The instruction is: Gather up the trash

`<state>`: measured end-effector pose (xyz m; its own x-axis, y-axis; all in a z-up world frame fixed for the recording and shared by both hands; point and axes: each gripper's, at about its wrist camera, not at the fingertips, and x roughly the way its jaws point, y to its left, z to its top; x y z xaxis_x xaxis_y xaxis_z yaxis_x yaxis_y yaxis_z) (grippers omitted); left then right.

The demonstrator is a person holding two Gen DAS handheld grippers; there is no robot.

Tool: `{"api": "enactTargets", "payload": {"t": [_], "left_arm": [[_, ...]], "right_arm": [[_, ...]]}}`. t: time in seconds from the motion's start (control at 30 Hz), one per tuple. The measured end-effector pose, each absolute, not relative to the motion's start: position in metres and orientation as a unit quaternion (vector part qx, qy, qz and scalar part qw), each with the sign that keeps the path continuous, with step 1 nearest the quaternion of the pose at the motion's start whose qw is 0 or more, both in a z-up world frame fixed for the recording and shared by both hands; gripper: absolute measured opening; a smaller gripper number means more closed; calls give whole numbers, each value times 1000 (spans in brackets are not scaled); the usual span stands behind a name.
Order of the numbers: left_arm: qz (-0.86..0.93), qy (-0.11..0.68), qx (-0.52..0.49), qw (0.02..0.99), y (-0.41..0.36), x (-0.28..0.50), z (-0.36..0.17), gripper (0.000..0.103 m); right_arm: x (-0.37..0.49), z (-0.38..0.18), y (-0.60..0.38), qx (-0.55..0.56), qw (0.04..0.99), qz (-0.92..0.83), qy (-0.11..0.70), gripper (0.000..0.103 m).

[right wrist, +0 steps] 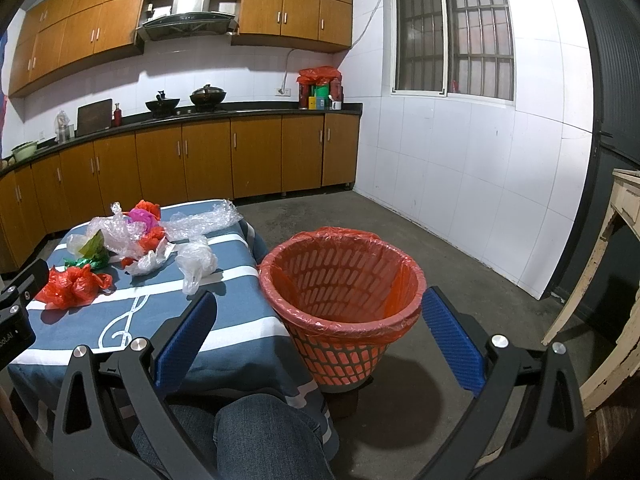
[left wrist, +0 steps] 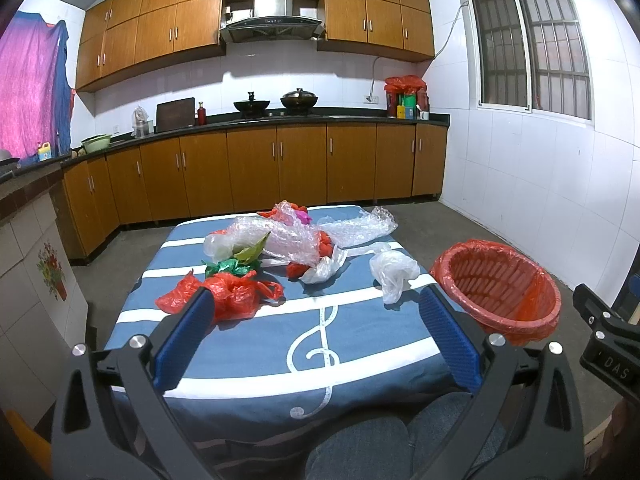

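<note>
The left gripper (left wrist: 316,328) has its fingers spread wide and holds nothing. The right gripper (right wrist: 320,332) is likewise spread wide and empty.

Just beyond the left gripper's left finger lies a crumpled red bag (left wrist: 232,294) on the table (left wrist: 360,344). Ahead of its right finger lies a white bag (left wrist: 394,272). Farther ahead sit green foil scraps (left wrist: 230,268), a heap of bubble wrap (left wrist: 288,236) and a pink scrap (left wrist: 302,214), all well apart from the fingers.

Between the right gripper's fingers, and just ahead of them, stands the bin (right wrist: 340,292), lined with a red bag, just beside the table's edge.

Status: judging by what is seen, collection has not started. Every piece of trash lies on the table, and the visible part of the bin interior looks bare.

Limits of view: the bin floor is hidden by its near rim. What lies under the bubble wrap cannot be made out. The table's near edge is covered by the person's knees (right wrist: 260,436).
</note>
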<state>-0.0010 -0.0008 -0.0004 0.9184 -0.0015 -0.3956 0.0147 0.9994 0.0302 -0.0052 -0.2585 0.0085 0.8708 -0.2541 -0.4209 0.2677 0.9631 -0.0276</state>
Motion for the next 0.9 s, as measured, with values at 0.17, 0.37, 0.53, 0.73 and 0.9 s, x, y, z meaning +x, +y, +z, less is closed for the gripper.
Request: {"api": "enactTargets", "payload": {"t": [0.17, 0.37, 0.53, 0.73, 0.9], "left_arm": [[-4, 202, 17, 979, -4, -5, 0, 99], [-5, 200, 18, 980, -11, -14, 0, 99], [-5, 203, 15, 979, 0, 1, 0, 99], [-5, 202, 16, 979, -1, -2, 0, 99], [-5, 203, 16, 979, 0, 0, 0, 99]], "right_arm": [[-5, 8, -258, 16, 967, -136, 216, 101], [-5, 9, -259, 16, 967, -136, 215, 101], [-5, 8, -259, 16, 967, -136, 216, 101], [-5, 8, -258, 15, 967, -136, 216, 101], [-5, 8, -258, 15, 967, -136, 216, 101]]}}
